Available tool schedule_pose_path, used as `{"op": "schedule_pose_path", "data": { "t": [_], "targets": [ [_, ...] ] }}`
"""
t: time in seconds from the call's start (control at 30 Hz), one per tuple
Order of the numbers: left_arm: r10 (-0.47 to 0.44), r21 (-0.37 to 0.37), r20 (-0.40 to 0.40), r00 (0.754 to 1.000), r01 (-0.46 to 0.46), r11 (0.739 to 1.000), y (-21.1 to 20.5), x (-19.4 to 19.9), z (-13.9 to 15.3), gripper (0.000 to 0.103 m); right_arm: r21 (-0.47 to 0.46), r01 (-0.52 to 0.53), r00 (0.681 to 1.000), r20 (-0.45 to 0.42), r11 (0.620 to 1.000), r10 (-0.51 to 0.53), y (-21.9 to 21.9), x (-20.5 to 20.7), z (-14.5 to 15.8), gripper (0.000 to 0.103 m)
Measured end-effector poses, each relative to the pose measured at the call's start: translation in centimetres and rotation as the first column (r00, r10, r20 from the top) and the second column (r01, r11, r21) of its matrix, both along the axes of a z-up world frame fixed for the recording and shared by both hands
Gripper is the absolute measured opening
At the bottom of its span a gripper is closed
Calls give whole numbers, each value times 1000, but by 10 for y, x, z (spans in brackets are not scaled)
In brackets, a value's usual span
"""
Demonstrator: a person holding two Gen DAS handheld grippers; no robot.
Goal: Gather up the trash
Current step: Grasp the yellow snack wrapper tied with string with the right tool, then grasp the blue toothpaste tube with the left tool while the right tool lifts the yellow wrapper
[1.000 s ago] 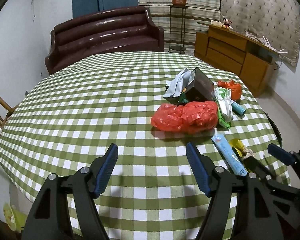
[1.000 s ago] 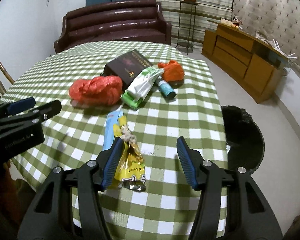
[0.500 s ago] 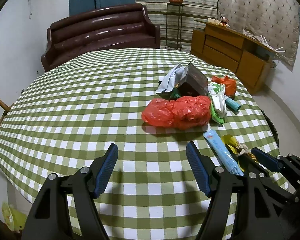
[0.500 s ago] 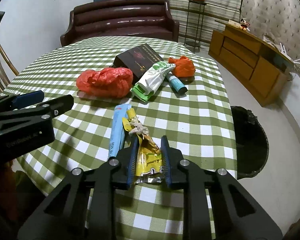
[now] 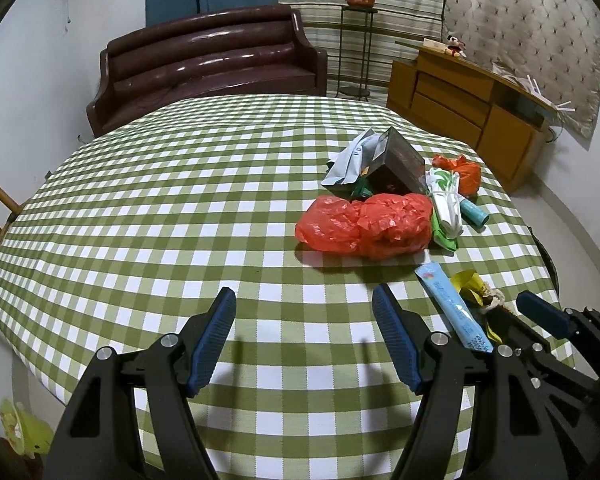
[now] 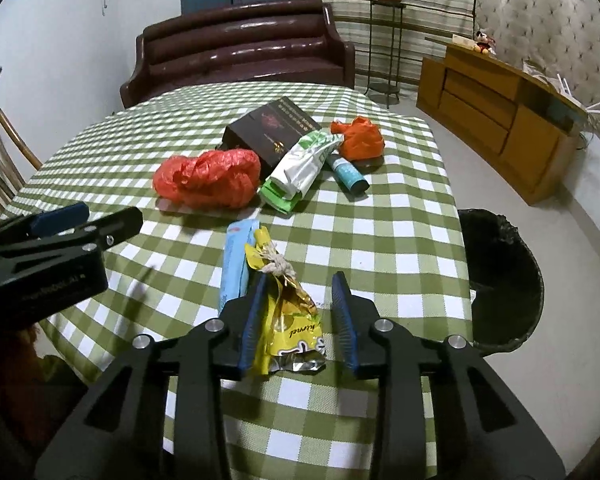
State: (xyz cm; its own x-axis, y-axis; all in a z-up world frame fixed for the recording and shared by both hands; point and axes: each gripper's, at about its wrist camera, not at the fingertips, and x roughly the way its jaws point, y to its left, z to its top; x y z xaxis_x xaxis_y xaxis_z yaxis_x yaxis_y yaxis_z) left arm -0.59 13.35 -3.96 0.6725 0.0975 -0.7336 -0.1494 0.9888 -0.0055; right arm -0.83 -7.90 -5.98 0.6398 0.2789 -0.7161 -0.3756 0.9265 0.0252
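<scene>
1. Two hand-held grippers are over a bench (image 5: 148, 216) with a green check cloth.
2. The left hand-held gripper (image 5: 304, 336) has its jaws wide apart, with only bare cloth between them.
3. The right hand-held gripper (image 6: 298, 316) has a yellow wrapper (image 6: 288, 320) between its jaws. They have just been opening a little; the left pad (image 6: 252, 320) lies against the wrapper's edge, while the right pad stands clear of it, so nothing is gripped.
4. A blue packet (image 6: 236, 260) lies just beside the wrapper, on its left.
5. Beyond the wrapper lies a red bag (image 6: 212, 178), with a dark box (image 6: 272, 128) behind it.
6. Right of the red bag are a white-green pouch (image 6: 304, 164), a teal tube (image 6: 350, 172) and an orange bag (image 6: 360, 140).
7. A black bin (image 6: 504, 276) stands on the floor, right of the wrapper, past the bench edge.
</scene>
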Motion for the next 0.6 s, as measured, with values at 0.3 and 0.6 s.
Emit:
{"op": "schedule_pose_path", "data": {
  "t": [0.3,0.6],
  "targets": [
    [-7,-7,-1,1000,7,1000,-2,-2,1,69,-24,-12,1000,-14,1000,12,4,0,-5,34],
    [1,-12,0,1000,-1,1000,-1,-3,2,70,-17,-20,1000,-15,1000,20,6,-1,-4,39]
  ]
}}
